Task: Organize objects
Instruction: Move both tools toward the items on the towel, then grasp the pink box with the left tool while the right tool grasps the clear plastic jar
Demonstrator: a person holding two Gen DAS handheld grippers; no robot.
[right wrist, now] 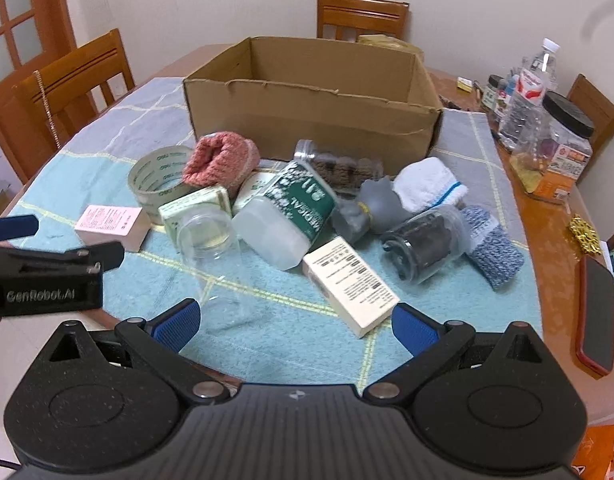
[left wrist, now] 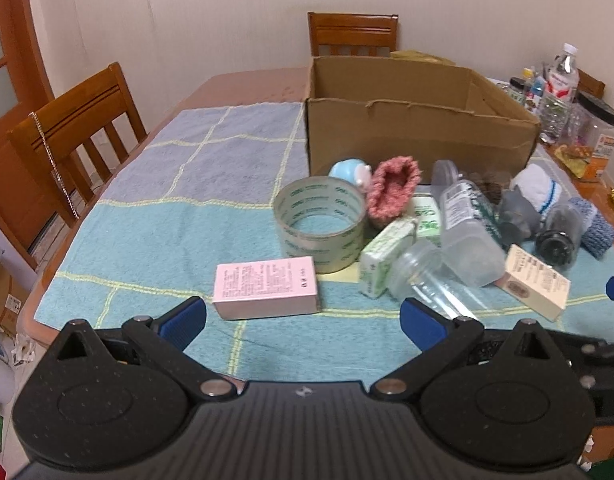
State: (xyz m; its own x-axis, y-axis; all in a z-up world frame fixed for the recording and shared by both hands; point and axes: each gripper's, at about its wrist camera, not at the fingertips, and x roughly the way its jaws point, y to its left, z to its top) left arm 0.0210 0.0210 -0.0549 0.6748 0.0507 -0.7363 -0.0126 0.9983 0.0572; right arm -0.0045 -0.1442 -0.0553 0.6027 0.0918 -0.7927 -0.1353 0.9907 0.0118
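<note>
**Clutter heaped before an open box; both hand-held grippers spread wide, holding nothing**

The pile sits on the towel-covered surface [right wrist: 267,332], directly against the near wall of the cardboard box [right wrist: 307,116], which stands open-topped.

- Left edge of pile: pink box [left wrist: 266,288] lying flat, apart from the rest; tape roll [left wrist: 319,229] just behind it, on its side.
- Pink knitted slipper [right wrist: 219,160] rests against the tape roll and the green-and-white packets [right wrist: 195,208].
- Clear empty jar [right wrist: 209,248] lies on its side, mouth toward you; the green-labelled white bottle [right wrist: 291,212] lies beside it, touching.
- Cream box [right wrist: 351,284] lies flat at the pile's near edge.
- Dark-filled jar [right wrist: 423,240] on its side; blue knitted piece [right wrist: 491,244] touching it on the right. White cloth [right wrist: 427,186] and a grey toy [right wrist: 371,204] lie behind.

Your left hand-held gripper [left wrist: 303,316] hangs low over the near edge of the towel, level, fingers spread wide, pink box just ahead of the gap. Your right hand-held gripper [right wrist: 295,324] is held likewise, fingers wide apart, the cream box's near corner just inside its right finger. In the right wrist view the left one shows side-on at the left edge, above the surface.
</note>
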